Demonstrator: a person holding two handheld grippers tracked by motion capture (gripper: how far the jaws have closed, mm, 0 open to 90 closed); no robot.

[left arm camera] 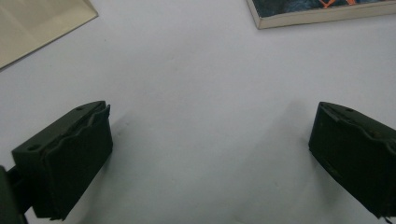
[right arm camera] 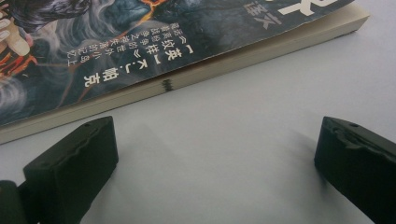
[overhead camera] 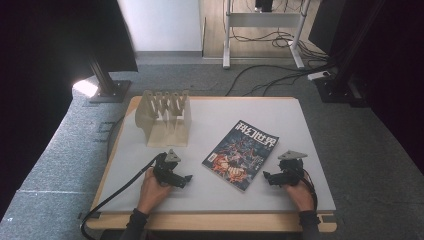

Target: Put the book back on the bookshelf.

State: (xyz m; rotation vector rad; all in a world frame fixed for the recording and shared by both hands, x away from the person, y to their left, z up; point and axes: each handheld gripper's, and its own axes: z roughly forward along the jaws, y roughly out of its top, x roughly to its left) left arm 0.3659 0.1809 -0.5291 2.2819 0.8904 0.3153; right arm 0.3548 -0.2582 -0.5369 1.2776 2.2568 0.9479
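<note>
Magazine [overhead camera: 241,155] flat on the counter [overhead camera: 280,115], right of centre, cover up, turned at an angle. Right claw [overhead camera: 266,176] just beside its right edge, jaws spread wide, nothing between them; right gripper view has the page edge close ahead. Left claw [overhead camera: 187,178] left of the magazine, also spread and empty. Wooden slotted rack [overhead camera: 165,117] stands at the back left, well apart.

A magazine [overhead camera: 241,154] lies flat on the desk [overhead camera: 300,125], right of centre. A slotted rack [overhead camera: 165,118] stands behind and left of the magazine. The left gripper [overhead camera: 186,178] rests left of the magazine, the right gripper [overhead camera: 268,177] just right of it.
</note>
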